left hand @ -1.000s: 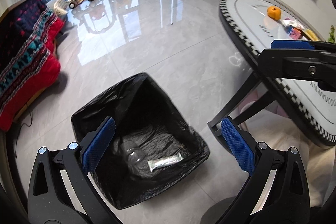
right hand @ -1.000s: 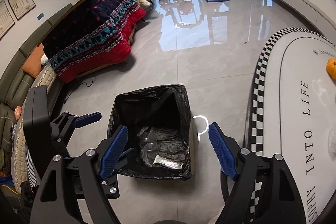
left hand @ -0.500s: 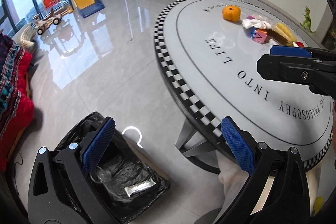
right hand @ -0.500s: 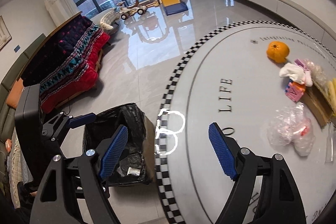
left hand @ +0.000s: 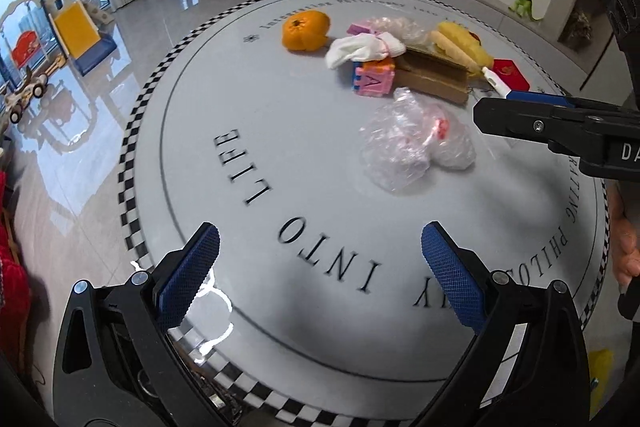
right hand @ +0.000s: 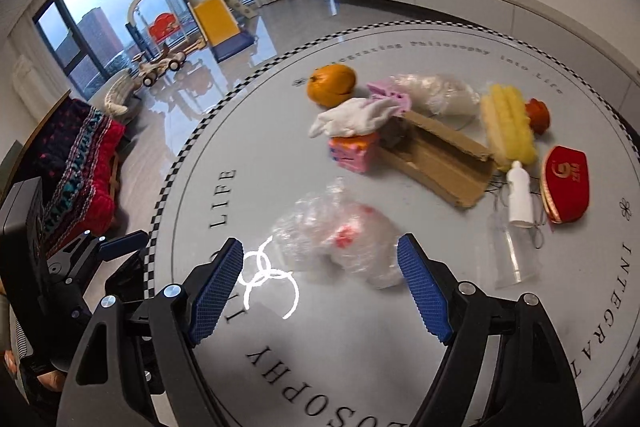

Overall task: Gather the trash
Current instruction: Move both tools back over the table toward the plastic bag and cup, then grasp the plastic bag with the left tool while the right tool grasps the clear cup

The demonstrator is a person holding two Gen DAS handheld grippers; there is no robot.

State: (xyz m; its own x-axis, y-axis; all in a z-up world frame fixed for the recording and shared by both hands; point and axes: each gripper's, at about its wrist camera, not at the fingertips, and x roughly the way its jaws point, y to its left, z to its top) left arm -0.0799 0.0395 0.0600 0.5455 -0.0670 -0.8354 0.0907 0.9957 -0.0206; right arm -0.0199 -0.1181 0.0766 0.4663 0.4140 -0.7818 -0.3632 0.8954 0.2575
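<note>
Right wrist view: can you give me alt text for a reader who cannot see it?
An open right hand-held gripper hangs over a round table, its blue fingers framing a crumpled clear plastic bag. Beyond lie an orange, a white cloth, torn cardboard and a small white bottle.

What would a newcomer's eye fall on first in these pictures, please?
Probably the round table with its checkered rim and large lettering, and the clutter at its far side: an orange, a white cloth and a cardboard piece. Nearer, a crumpled plastic bag lies just ahead of the open right claw.
</note>
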